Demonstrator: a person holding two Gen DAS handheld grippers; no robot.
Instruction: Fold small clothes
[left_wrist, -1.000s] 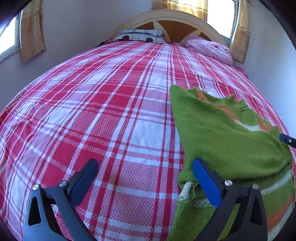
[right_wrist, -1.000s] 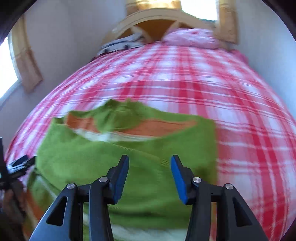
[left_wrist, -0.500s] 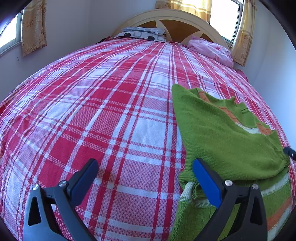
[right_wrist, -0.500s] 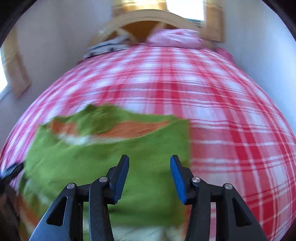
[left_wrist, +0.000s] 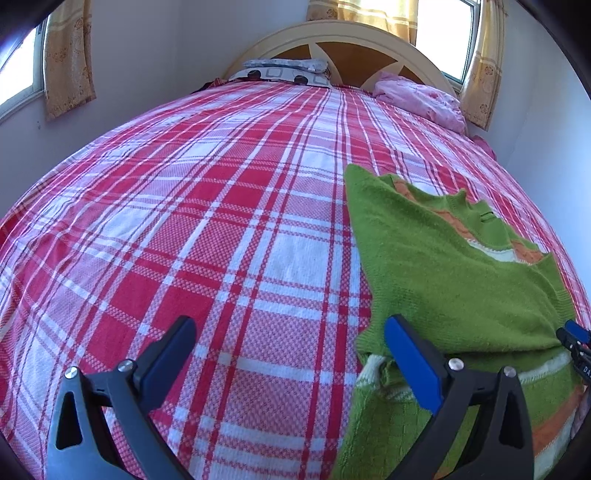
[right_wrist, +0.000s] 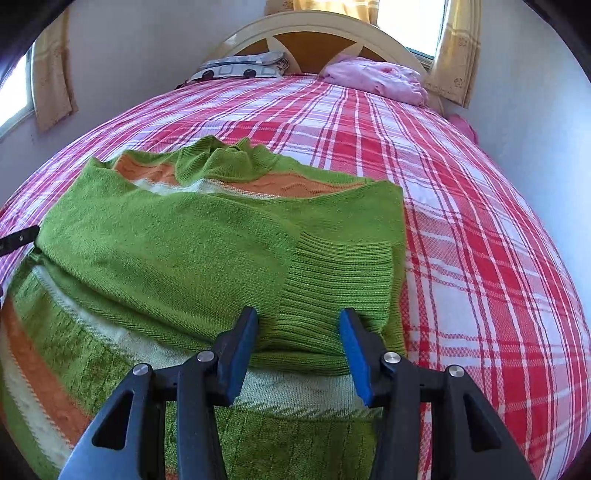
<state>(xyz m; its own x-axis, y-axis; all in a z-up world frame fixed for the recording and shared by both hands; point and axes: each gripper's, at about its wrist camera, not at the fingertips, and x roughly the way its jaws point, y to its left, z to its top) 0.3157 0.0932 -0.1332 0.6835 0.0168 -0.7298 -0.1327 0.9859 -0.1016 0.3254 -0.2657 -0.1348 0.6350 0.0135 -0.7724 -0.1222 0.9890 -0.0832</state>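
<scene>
Sweater (right_wrist: 177, 243) lies on bed (left_wrist: 207, 229), sleeves folded in. Right claw (right_wrist: 298, 341) gapes over cuff (right_wrist: 340, 273), empty; left claw (left_wrist: 288, 354) wide, empty (beside left edge). Pinch hem corners evenly, fold far.

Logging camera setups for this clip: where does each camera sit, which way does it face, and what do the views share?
Left wrist: on the left gripper, low over the plaid bedspread, facing the headboard; its open fingers show, sweater at right.
Right wrist: on the right gripper, directly over the sweater, facing the headboard; open fingers flank the ribbed cuff.
Shared: sweater, bedspread, headboard, pink bedding.
</scene>
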